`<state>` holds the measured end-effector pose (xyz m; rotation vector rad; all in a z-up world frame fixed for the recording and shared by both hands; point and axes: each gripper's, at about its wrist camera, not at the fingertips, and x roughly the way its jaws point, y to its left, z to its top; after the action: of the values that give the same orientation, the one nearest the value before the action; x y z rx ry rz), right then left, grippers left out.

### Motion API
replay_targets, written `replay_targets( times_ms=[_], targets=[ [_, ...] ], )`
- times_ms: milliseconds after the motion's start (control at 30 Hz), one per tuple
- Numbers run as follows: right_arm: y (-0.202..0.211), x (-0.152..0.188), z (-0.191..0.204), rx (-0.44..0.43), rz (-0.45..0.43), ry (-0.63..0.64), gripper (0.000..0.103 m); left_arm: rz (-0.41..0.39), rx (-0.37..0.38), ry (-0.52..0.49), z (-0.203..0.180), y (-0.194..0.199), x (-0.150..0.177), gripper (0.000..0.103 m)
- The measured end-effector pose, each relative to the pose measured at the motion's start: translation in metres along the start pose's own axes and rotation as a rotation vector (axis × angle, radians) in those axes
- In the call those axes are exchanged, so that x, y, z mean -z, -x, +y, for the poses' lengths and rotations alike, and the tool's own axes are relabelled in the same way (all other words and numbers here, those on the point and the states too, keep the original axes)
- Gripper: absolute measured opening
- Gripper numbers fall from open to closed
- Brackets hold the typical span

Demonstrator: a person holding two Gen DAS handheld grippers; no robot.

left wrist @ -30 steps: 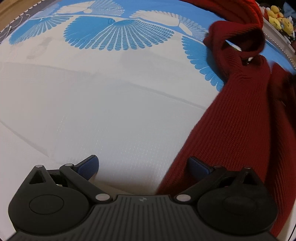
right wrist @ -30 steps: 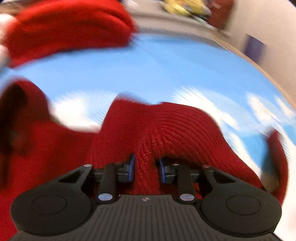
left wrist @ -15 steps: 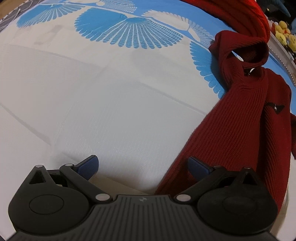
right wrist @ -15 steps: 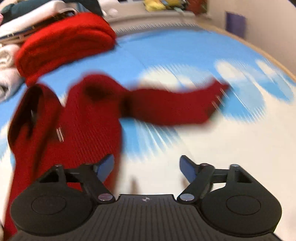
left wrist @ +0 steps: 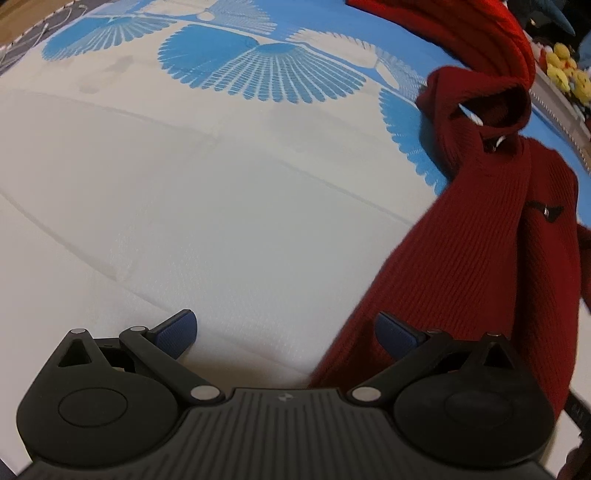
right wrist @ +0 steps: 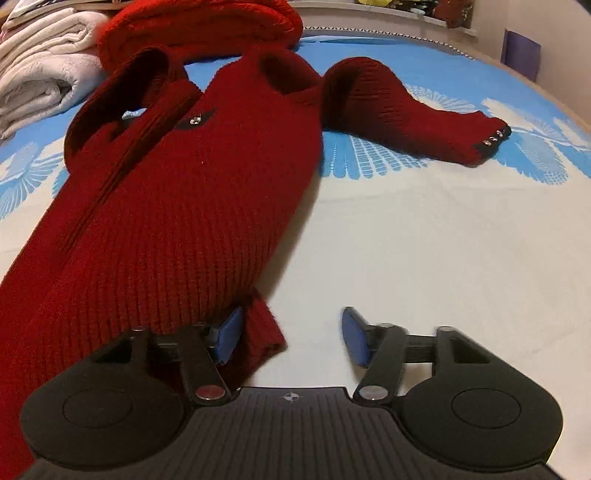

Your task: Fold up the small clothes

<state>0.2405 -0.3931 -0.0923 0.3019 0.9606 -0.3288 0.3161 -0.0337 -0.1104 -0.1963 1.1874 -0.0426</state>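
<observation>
A dark red knit sweater (right wrist: 184,206) lies lengthwise on the bed, one sleeve (right wrist: 406,122) stretched out to the right. My right gripper (right wrist: 290,325) is at the sweater's near hem. Its jaws are closing with the hem corner (right wrist: 262,332) between them, against the left pad; the pads still stand apart. In the left wrist view the same sweater (left wrist: 480,258) runs down the right side. My left gripper (left wrist: 284,325) is open over the sheet, its right pad above the sweater's edge and nothing gripped.
The sheet (right wrist: 424,240) is white with blue fan prints. A brighter red folded knit (right wrist: 199,33) and a stack of white towels (right wrist: 40,74) sit at the far left. Yellow plush toys (left wrist: 565,74) line the far edge.
My right gripper let go of the red knit, swung across the bed to the sweater's hem, opened wide and then narrowed. The sleeve now lies spread out. The left gripper stayed put.
</observation>
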Motion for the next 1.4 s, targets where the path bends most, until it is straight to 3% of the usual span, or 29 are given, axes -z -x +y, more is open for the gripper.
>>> replay_targets(
  times_ms=[100,300,467,600,667,733,800,833,1067,1267,1400],
  targets=[
    [0.019,0.000,0.005,0.028,0.041,0.018,0.010,-0.005,0.021,0.017,0.005,0.005,-0.006,0.103],
    [0.115,0.000,-0.032,0.080,-0.021,-0.089,0.009,-0.023,0.040,0.022,0.003,0.013,-0.007,0.103],
    [0.192,0.031,-0.083,0.255,-0.059,-0.074,0.009,-0.052,-0.013,-0.034,-0.003,0.015,-0.001,0.103],
    [0.220,0.061,-0.121,0.392,0.016,-0.089,0.000,-0.052,-0.027,-0.066,-0.008,0.014,0.005,0.103],
    [0.216,0.075,-0.131,0.419,0.081,-0.097,0.003,-0.049,-0.018,-0.087,-0.013,0.015,0.010,0.103],
    [0.213,0.079,-0.144,0.364,0.083,-0.202,0.013,-0.051,-0.003,-0.111,-0.018,0.016,0.014,0.103],
    [0.204,0.072,-0.144,0.271,0.037,-0.269,0.063,-0.063,0.013,-0.132,-0.024,0.017,0.017,0.103],
    [0.198,0.066,-0.142,0.249,0.011,-0.267,0.071,-0.073,0.021,-0.139,-0.026,0.018,0.019,0.103],
    [0.109,-0.006,-0.104,0.200,-0.059,-0.147,0.082,-0.082,0.029,-0.203,-0.040,0.009,0.019,0.103],
    [0.017,-0.051,-0.072,0.244,0.000,-0.118,0.085,-0.033,0.005,-0.226,-0.041,-0.007,0.016,0.103],
    [-0.033,-0.077,-0.057,0.288,-0.034,-0.085,0.085,-0.015,-0.018,-0.223,-0.043,-0.014,0.016,0.103]
  ],
)
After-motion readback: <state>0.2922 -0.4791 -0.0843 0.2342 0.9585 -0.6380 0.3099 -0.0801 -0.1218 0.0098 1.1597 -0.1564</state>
